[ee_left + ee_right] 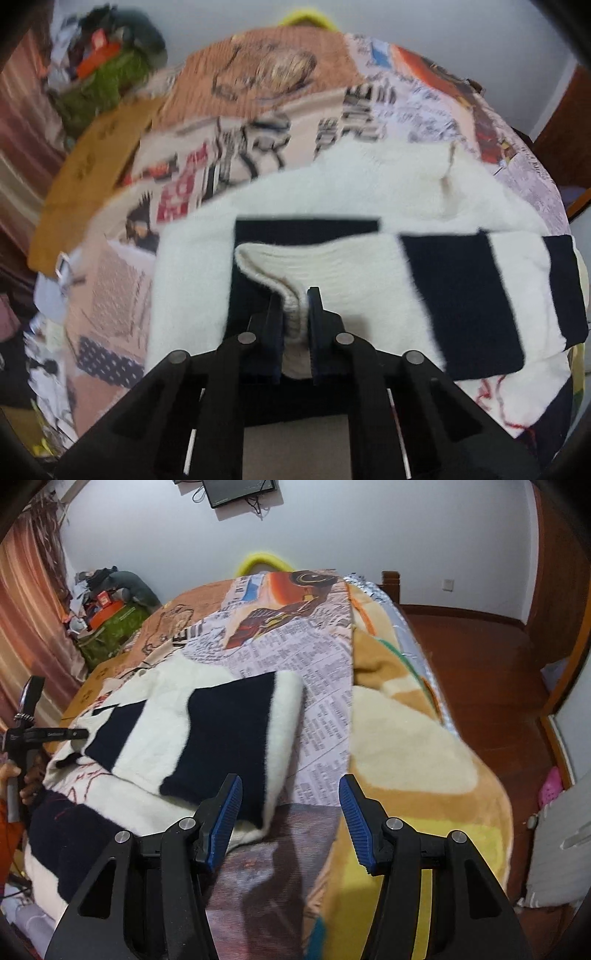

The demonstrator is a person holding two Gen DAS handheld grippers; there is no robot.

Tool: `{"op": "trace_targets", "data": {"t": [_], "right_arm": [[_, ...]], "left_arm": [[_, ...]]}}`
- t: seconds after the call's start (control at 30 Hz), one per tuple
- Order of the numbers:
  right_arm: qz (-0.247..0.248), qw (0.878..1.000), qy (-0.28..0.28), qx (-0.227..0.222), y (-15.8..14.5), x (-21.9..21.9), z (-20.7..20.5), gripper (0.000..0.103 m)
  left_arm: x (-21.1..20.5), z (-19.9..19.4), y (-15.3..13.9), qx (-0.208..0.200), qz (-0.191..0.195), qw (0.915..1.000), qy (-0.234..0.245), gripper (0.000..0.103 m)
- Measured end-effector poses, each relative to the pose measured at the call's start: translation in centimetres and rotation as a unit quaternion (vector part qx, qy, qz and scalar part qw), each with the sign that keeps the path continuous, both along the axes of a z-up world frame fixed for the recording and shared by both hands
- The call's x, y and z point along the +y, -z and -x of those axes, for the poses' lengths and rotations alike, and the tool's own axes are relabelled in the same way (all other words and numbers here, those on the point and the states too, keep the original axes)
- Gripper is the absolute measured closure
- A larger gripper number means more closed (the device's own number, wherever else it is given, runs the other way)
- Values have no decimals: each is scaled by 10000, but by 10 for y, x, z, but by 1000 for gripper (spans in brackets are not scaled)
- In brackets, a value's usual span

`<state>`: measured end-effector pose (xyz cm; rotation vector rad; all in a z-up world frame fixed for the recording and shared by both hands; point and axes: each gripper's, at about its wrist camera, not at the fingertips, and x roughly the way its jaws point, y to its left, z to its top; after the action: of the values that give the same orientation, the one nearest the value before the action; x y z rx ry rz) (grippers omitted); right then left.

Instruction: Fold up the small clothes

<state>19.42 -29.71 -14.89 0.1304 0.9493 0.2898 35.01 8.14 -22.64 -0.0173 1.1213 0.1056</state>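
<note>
At the left, the left gripper (pixel 295 314) points steeply down at the bed, its black fingers pinched together on a raised fold of the sweater's (pixel 332 266) cream ribbed edge. The white and navy sweater lies spread across the printed bedspread (pixel 229 147), its navy bands running off to the right. In the right wrist view a hand (pixel 16 779) shows at the far left edge, gripping a handle. Further right, the right gripper (pixel 290 808) tilts down over the bed, its blue-padded jaws standing apart with nothing between them. The sweater's folded navy sleeve (pixel 229 738) lies just beside and under the left pad (pixel 223 819); the right pad hangs over the bare bedspread.
</note>
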Motion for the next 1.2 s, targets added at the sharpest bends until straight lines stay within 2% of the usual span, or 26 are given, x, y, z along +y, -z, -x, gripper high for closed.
{"op": "trace_targets", "data": {"t": [0.1,0.27,0.37,0.5,0.7,0.93,1.1,1.2], "right_arm": [[1,9999,-124,-34,0,9,1,52],[159,9992,-306,-216,-10,24,-5,52],[217,9985,-375,-325,-17,33,-10,52],[236,9980,-440,-376,-21,44,-20,52],[174,9976,-612,-283,-16,66,-39,52],[284,9960,-842,17,6,97,-58,52],[401,9941,-952,329,26,104,-66,52],[444,9930,-992,469,33,103,-66,52]], "left_arm": [[-12,0,-31,-433,-22,9989,185,93],[-23,6,-93,-1202,-106,9916,473,94],[-16,12,-118,-1469,-52,9881,464,94],[3,20,-131,-1629,-36,9861,330,94],[40,27,-101,-1269,136,9918,-6,94],[79,30,-28,-528,222,9977,-371,93],[97,31,19,23,384,9981,-485,93],[98,35,32,104,368,9985,-404,88]]}}
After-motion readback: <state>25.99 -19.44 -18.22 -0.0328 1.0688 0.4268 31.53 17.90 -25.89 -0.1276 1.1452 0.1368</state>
